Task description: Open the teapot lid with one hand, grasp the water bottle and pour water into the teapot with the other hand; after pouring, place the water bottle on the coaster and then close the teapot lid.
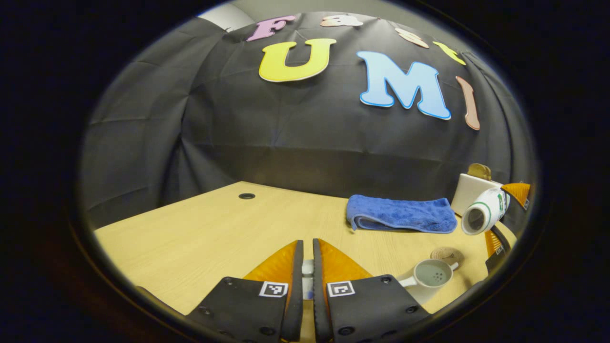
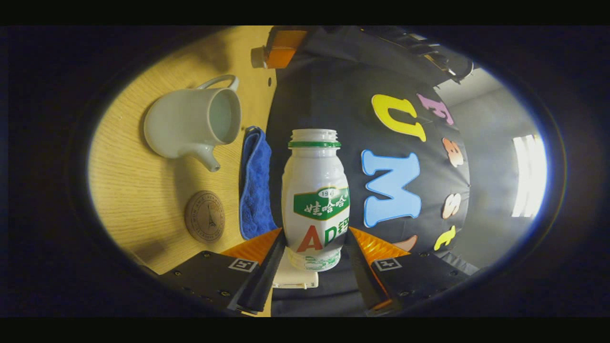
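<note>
Fingers of the right gripper [image 2: 315,247] are seen closed on the lower body of the white plastic water bottle with a green neck ring [image 2: 314,200], one finger pressed on each side. The bottle is uncapped, and its long axis runs straight out along the fingers. In the left gripper view the same bottle [image 1: 482,211] is seen tipped well over, its open mouth turned sideways and somewhat down, held above and a little beyond the open white ceramic teapot [image 1: 430,277] on the light wooden tabletop [image 1: 200,228].

Fingers of the left gripper [image 1: 307,274] are drawn narrow, with a small pale object pinched between them; it is judged to be the teapot lid, though too little of it shows to be sure. The teapot [image 2: 193,125] stands lidless, and pouring is judged to be the step in hand; no stream of water can be made out.

The coming move turns on the mouth of the bottle being brought over the teapot's opening; the right gripper is the nearer of the two. A round brown cork coaster [image 2: 205,216] lies just beside the teapot, with a folded blue cloth [image 2: 255,186] behind.

The bottle's label carries Chinese characters on a green band and large letters "AD" below; the rest is not legible.
</note>
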Available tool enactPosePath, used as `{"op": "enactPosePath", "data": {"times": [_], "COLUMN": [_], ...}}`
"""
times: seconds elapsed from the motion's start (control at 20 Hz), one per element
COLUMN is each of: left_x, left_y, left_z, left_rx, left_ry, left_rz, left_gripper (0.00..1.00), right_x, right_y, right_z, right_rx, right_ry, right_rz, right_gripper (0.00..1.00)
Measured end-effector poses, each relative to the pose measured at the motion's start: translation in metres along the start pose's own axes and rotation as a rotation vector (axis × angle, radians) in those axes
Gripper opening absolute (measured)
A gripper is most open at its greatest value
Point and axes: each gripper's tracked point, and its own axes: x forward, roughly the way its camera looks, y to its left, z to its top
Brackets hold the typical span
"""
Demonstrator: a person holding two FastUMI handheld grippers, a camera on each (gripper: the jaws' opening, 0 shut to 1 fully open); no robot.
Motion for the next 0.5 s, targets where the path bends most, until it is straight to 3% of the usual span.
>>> {"op": "enactPosePath", "data": {"times": [0.2, 0.25, 0.35, 0.5], "left_x": [0.0008, 0.0006, 0.0021, 0.0018], "left_y": [-0.0013, -0.0016, -0.0011, -0.0009], "left_z": [-0.0010, 0.0003, -0.0004, -0.0027], "left_rx": [-0.010, -0.011, -0.014, -0.015], "left_ry": [0.004, 0.005, 0.007, 0.010], "left_rz": [-0.004, -0.005, -0.007, -0.007], "left_gripper": [0.20, 0.13, 0.17, 0.13], "right_x": [0.0019, 0.0016, 0.0022, 0.0021], "right_y": [-0.0008, -0.0009, -0.0018, -0.0026], "right_z": [0.0054, 0.0053, 0.0063, 0.0078], "right_rx": [-0.093, -0.113, -0.138, -0.156], "right_ry": [-0.038, -0.044, -0.052, -0.058], "right_rz": [-0.003, -0.003, -0.002, -0.009], "right_gripper": [0.74, 0.74, 0.74, 0.73]}}
